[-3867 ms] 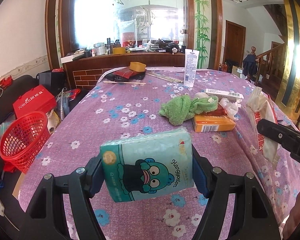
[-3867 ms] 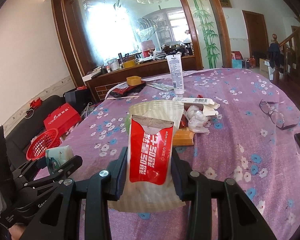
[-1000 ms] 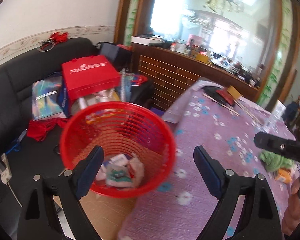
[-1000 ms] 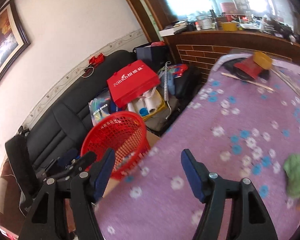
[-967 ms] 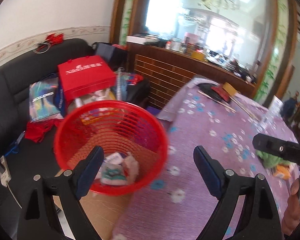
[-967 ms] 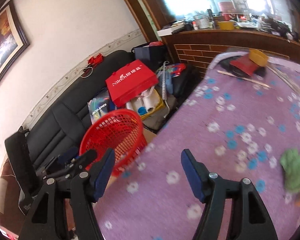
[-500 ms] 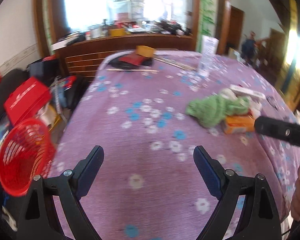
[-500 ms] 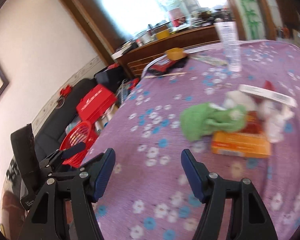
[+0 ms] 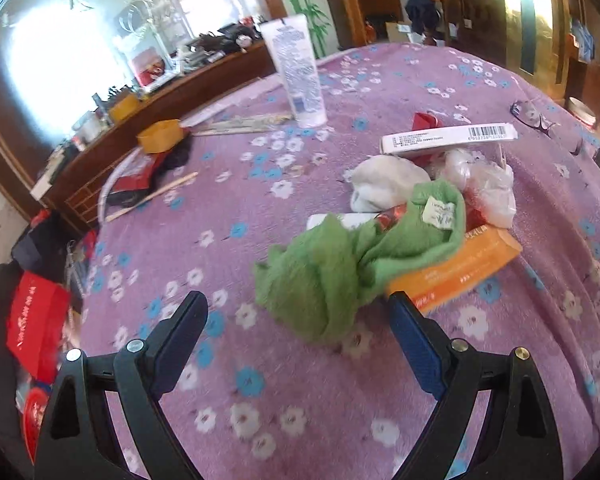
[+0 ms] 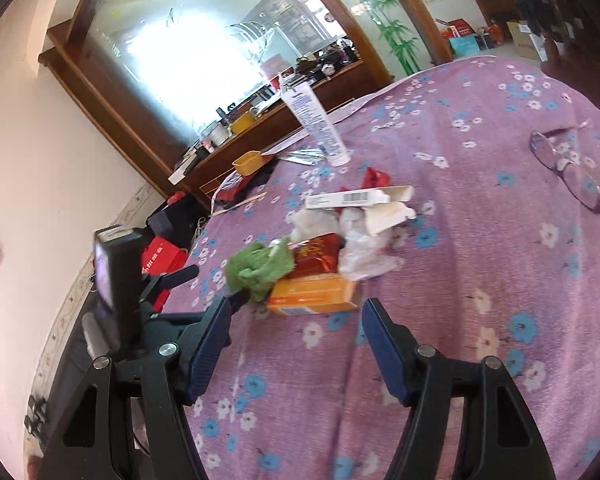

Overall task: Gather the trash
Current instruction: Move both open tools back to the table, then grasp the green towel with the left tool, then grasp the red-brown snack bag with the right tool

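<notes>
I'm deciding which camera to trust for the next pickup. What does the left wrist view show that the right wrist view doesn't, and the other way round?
Only the left wrist view shows its own open left hand-held gripper framing the green cloth. Only the right wrist view shows the full pair of glasses and the open right hand-held gripper. Both show the green cloth, the orange box, the barcoded white box and the white tube.

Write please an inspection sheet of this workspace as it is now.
Surface: purple flowered tablecloth, wrinkled.
Job's things: green cloth on an orange box; white barcode box, crumpled plastic behind.
Clutter: white tube upright; glasses; yellow tub.
Grippers: left hand-held gripper and right hand-held gripper open, empty.
Cables: nothing seen.
Surroundings: wooden ledge, red bag beside the table.
</notes>
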The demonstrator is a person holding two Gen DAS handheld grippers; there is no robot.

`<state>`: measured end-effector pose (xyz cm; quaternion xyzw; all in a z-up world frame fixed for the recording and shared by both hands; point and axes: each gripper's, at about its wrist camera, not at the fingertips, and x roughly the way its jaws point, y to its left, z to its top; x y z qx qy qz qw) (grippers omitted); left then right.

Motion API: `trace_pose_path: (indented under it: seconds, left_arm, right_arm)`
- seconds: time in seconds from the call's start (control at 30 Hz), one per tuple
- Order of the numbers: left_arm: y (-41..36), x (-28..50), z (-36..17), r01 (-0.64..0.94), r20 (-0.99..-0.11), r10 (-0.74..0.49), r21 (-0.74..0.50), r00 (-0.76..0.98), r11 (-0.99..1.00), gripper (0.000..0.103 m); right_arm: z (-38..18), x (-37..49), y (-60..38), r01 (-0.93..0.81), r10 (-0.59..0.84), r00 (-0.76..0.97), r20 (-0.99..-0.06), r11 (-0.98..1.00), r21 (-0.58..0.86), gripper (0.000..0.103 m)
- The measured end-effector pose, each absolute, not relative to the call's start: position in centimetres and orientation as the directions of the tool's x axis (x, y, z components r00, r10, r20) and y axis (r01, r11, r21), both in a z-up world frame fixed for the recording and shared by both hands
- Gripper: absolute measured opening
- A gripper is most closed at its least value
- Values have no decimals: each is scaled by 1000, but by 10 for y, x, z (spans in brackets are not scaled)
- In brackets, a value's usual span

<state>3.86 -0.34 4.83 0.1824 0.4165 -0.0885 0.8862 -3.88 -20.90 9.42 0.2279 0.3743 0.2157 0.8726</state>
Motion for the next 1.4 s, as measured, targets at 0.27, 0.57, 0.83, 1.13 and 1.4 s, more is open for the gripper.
trace_pose_path:
  seconds: [0.27, 0.57, 0.83, 1.13, 1.4]
  left_arm:
    - [-3, 71, 34, 248, -771, -72, 114, 633, 962, 47]
    - [52, 45, 51, 81, -663, -119, -88, 739, 993, 44]
    - [103, 42, 51, -83, -601, -33, -163, 798, 983, 44]
    - [102, 39, 47, -63, -606, -41, -149, 795, 987, 44]
    - [101, 40, 46, -50, -608, -60, -161, 791, 986, 44]
  right_arm:
    - [92, -40, -235, -168, 523, 640, -563, 810, 562, 73]
    - [91, -20, -225, -159, 490, 622, -610, 843, 514, 73]
    - [100, 29, -156, -318, 470, 567, -677, 882, 347, 71]
    - [65, 104, -119, -480, 457, 449, -768, 848, 224, 71]
    - [59, 75, -107, -636, 510, 334, -792, 742, 209, 72]
